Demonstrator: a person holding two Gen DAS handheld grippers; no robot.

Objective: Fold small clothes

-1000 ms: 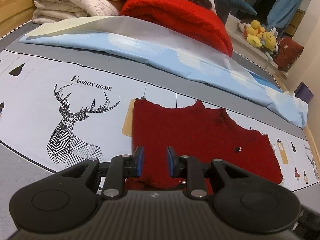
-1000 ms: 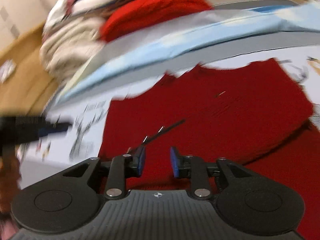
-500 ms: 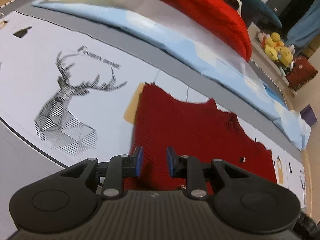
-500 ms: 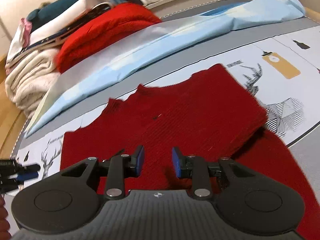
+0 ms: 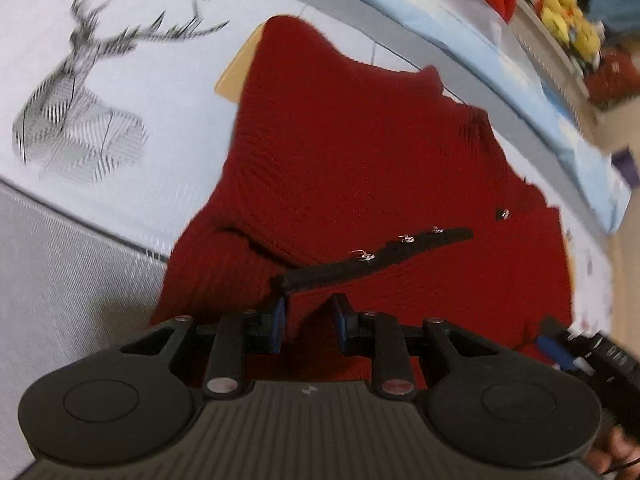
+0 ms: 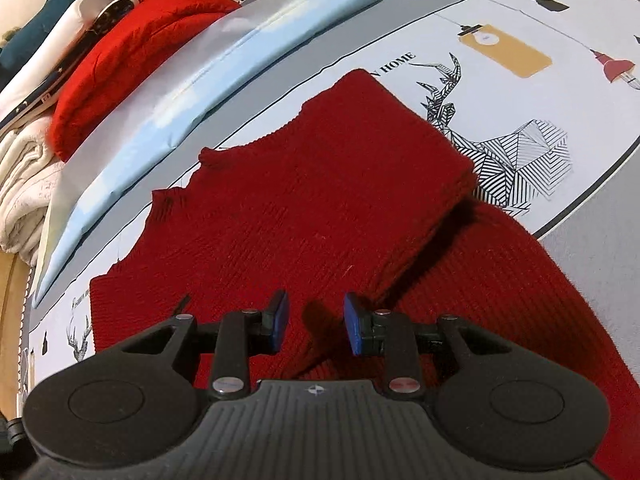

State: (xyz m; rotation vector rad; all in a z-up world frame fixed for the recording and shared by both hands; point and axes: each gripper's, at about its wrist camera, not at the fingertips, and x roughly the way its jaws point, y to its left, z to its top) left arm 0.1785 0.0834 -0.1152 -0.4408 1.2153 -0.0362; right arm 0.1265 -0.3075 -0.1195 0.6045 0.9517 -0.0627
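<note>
A dark red knitted sweater (image 5: 360,152) lies flat on the printed bed cover (image 5: 132,92), one side folded over its body (image 6: 380,168). A black strip with metal snaps (image 5: 376,256) lies across its lower part. My left gripper (image 5: 310,325) points steeply down at the sweater's near edge, just below that strip. Its blue pads stand apart with red knit showing in the gap, not pinched. My right gripper (image 6: 316,322) hovers open over the near middle of the sweater (image 6: 304,208). Its tip (image 5: 560,354) shows at the lower right of the left wrist view.
A folded light blue sheet (image 6: 224,76) runs along the far side of the sweater. Behind it sit a bright red knit bundle (image 6: 132,64) and stacked white blankets (image 6: 20,176). Yellow plush toys (image 5: 568,20) sit on a ledge. A deer print (image 6: 500,148) lies beside the sweater.
Both grippers have come down closer to the sweater and tilted more steeply. The right one swung across it and steadied. The black snap strip has come into the left view. Neither gap changed.
</note>
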